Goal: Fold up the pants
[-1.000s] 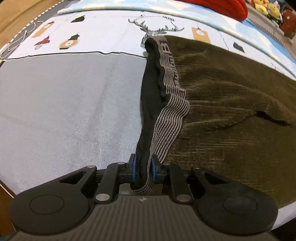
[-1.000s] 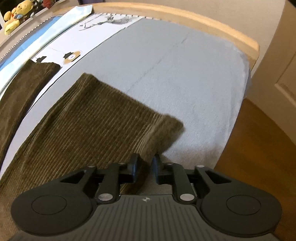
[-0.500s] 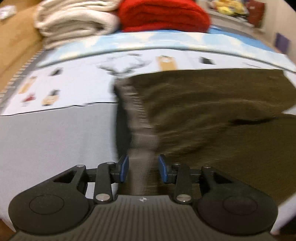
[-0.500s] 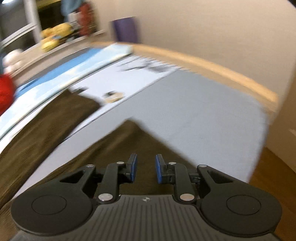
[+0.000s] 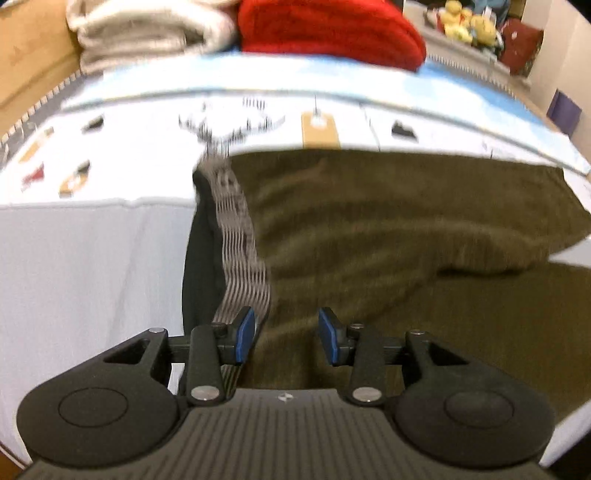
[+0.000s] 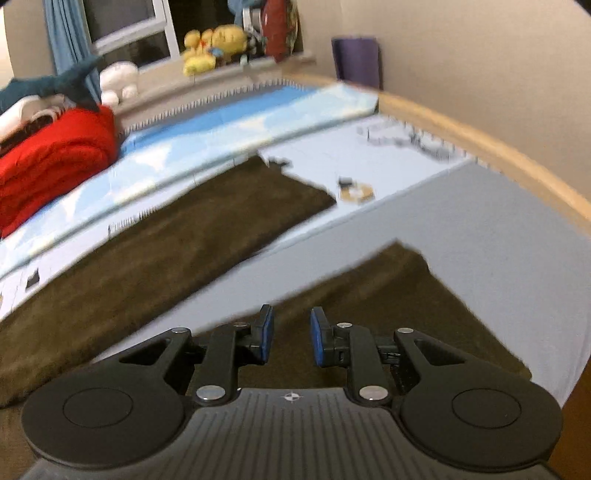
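Olive corduroy pants (image 5: 388,236) lie spread on the bed, their striped grey and black waistband (image 5: 240,251) running down the left side. My left gripper (image 5: 288,336) hovers just over the near end of the waistband. Its jaws are opening, and the cloth lies under the gap without being pinched. In the right wrist view, both legs stretch apart: the far leg (image 6: 207,229) and the near leg (image 6: 388,302). My right gripper (image 6: 288,339) hangs above the near leg, open by a narrow gap with nothing between its pads.
The grey sheet (image 5: 92,277) covers the near part of the bed and a printed white cover (image 5: 122,147) lies beyond. A red blanket (image 5: 328,33) and a folded cream blanket (image 5: 147,33) sit at the back. A wooden bed rail (image 6: 480,147) curves along the right, with plush toys (image 6: 214,48) on the sill.
My left gripper let go of the waistband, opened and drew back upward. My right gripper rose off the leg hem and tilted up, bringing both legs and the sill into view.
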`<state>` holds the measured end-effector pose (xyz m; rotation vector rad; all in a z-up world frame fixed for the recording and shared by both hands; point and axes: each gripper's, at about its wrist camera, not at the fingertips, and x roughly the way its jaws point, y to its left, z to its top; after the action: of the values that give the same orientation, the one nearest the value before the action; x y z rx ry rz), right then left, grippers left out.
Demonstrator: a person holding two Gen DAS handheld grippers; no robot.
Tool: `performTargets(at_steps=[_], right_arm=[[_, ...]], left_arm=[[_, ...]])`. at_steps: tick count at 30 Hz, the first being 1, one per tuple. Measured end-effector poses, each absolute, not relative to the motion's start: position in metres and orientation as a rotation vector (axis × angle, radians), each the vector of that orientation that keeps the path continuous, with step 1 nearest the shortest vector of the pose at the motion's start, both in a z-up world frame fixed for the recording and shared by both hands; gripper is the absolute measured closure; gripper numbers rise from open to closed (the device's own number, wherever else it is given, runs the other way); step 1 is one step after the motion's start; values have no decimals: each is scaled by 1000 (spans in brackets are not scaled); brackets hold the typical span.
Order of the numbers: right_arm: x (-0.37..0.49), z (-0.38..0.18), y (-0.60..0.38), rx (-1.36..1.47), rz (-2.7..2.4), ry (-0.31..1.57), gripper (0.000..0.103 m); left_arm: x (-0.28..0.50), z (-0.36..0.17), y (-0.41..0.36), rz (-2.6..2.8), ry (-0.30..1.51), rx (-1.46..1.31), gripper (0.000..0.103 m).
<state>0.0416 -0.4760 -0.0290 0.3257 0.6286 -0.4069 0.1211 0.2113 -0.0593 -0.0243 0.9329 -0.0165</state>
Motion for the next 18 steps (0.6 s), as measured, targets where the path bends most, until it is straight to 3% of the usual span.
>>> performTargets(at_steps=[2, 5, 6, 8, 10, 18], right_arm=[[46, -20, -470, 354, -413, 582, 80], [57, -9, -460, 375, -419, 512, 80], [61, -6, -456, 377, -413, 494, 80], [70, 0, -449, 381, -387, 463, 83], [78, 4, -443, 390, -352, 448, 97], [108, 13, -424, 407, -245, 466, 100]], left_arm=[[129, -53, 202, -10, 890, -31, 65], [138, -46, 193, -4, 865, -44, 96], [141, -43, 188, -4, 855, -41, 99], [147, -38, 179, 0, 826, -25, 100], [157, -35, 172, -4, 802, -21, 100], [229, -61, 164, 10, 787, -45, 100]])
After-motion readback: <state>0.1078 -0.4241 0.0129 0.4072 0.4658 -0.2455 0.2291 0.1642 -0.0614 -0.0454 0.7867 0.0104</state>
